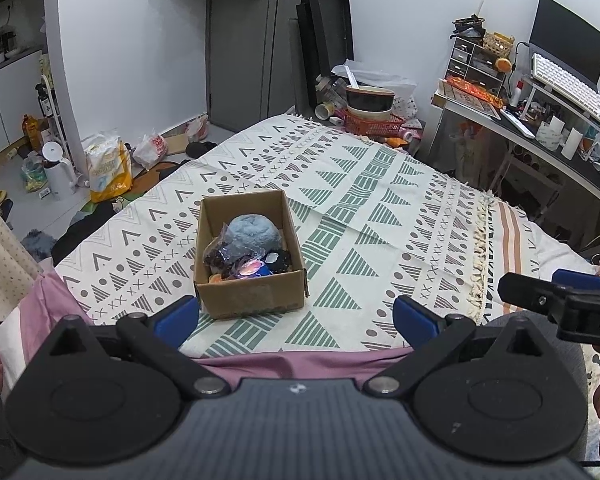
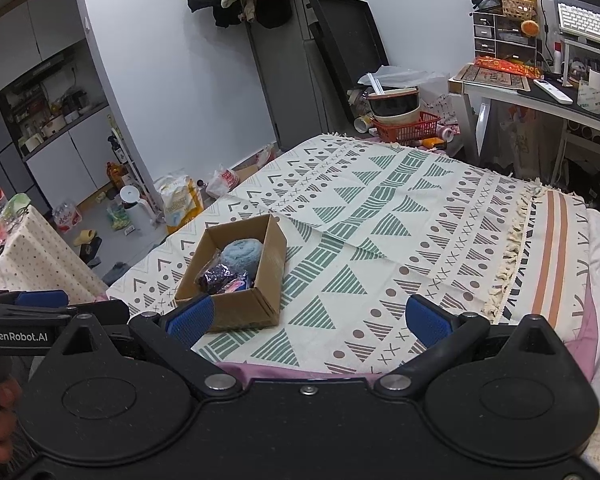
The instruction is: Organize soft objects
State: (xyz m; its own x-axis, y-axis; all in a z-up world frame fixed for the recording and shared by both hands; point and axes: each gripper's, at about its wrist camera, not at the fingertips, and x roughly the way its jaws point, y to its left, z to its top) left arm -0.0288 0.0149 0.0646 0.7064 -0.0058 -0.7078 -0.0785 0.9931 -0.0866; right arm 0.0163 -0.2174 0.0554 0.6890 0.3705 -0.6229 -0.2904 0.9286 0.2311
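Box: a cardboard box (image 1: 249,256) stands on the patterned cloth (image 1: 380,208) covering the bed, at 12 o'clock from the left gripper (image 1: 296,314) and at 11 o'clock from the right gripper (image 2: 308,320).
Contents: a blue fluffy item (image 1: 252,234) lies at the far end of the box; dark bagged pieces (image 1: 220,258) and small bright items lie at the near end.
Loose items: none visible on the cloth around the box.
Left jaws: spread wide apart, holding nothing.
Right jaws: spread wide apart, holding nothing.
Progress: judged complete or nearly so; all visible soft objects sit inside the box.
Remaining: nothing evident within these views.
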